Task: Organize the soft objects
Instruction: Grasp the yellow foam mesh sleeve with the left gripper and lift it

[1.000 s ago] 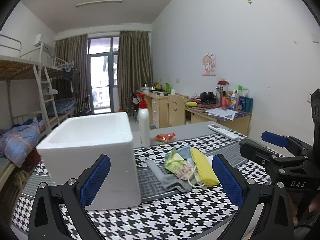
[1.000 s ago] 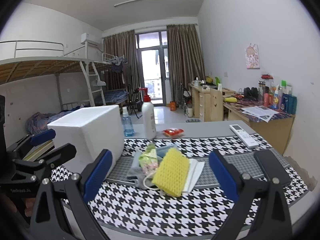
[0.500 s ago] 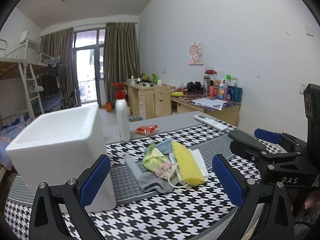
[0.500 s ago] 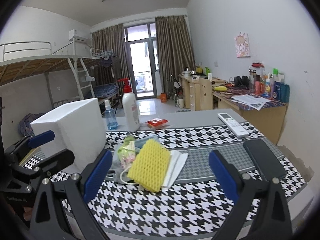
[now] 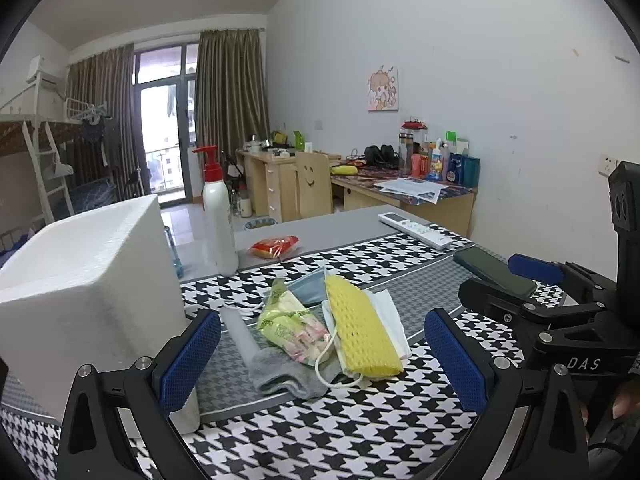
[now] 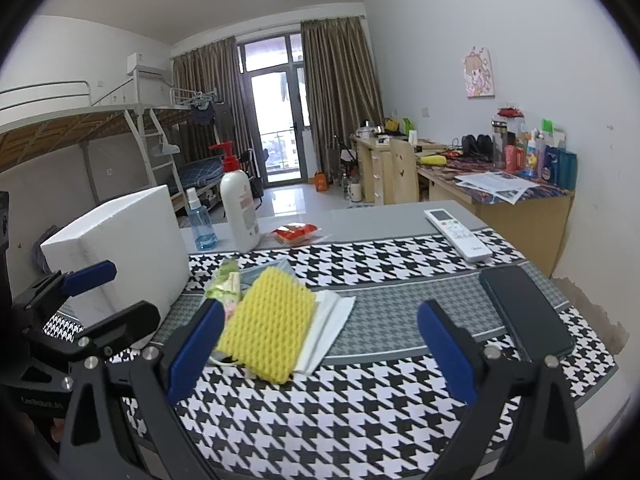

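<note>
A pile of soft things lies on the houndstooth cloth: a yellow foam net sleeve (image 5: pixel 362 326) (image 6: pixel 268 328) on top of white face masks (image 5: pixel 390 316) (image 6: pixel 330 320), a green and pink packet (image 5: pixel 288 324) (image 6: pixel 224 284), a blue mask (image 5: pixel 310 290) and a grey sock (image 5: pixel 276 368). A white foam box (image 5: pixel 88 292) (image 6: pixel 120 252) stands left of the pile. My left gripper (image 5: pixel 320 356) is open, just short of the pile. My right gripper (image 6: pixel 316 348) is open, with its left finger beside the yellow sleeve.
A white pump bottle (image 5: pixel 218 224) (image 6: pixel 240 208), a blue spray bottle (image 6: pixel 202 224) and a red snack packet (image 5: pixel 274 246) (image 6: pixel 296 232) stand behind the pile. A white remote (image 5: pixel 416 230) (image 6: pixel 458 234) and a dark phone (image 5: pixel 494 272) (image 6: pixel 524 312) lie to the right.
Both grippers have moved forward and down toward the pile, and both views have swung right. The pile and box have not moved. Both grippers stay open.
</note>
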Action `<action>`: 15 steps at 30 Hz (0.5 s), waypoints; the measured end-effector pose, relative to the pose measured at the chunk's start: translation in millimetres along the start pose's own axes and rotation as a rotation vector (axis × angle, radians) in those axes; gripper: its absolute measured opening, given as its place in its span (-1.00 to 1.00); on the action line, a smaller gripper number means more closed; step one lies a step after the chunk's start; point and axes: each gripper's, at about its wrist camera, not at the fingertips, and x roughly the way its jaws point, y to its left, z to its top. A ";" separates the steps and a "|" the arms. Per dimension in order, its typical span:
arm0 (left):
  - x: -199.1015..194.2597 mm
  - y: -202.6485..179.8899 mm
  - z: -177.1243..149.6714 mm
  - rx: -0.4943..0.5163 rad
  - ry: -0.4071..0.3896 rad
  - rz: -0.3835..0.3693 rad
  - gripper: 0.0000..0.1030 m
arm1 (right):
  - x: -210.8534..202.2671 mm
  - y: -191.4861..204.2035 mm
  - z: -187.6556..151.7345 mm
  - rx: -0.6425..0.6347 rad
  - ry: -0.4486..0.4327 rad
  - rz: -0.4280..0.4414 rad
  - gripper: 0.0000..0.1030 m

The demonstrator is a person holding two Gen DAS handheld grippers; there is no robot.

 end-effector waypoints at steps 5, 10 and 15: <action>12.2 -5.0 1.8 0.009 0.018 -0.014 0.98 | 11.3 -8.8 -3.6 0.010 0.035 -0.002 0.92; 28.8 -11.2 3.8 0.029 0.037 -0.034 0.93 | 18.0 -17.9 -8.1 0.022 0.052 -0.007 0.92; 42.6 -15.6 4.4 0.050 0.053 -0.042 0.79 | 23.4 -29.4 -11.2 0.039 0.074 -0.008 0.92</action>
